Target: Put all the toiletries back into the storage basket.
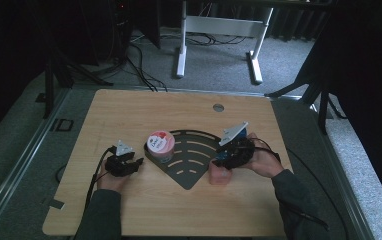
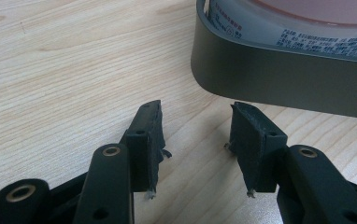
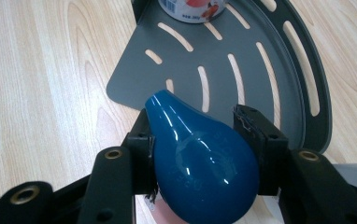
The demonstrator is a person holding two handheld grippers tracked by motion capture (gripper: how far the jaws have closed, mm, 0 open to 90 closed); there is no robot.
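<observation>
The left gripper (image 1: 138, 163) sat unclenched and empty just beside the rack (image 1: 181, 172) holding a tub (image 1: 160, 145); the right gripper (image 3: 200, 140) clasped a blue bulb (image 3: 200, 161), apparently a bottle, narrow end toward the rack.

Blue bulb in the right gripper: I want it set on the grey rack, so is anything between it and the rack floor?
Nothing visible. The right gripper holds the blue bulb at the rack's near edge; the slotted floor ahead is bare. The tub stands at the far corner.
</observation>
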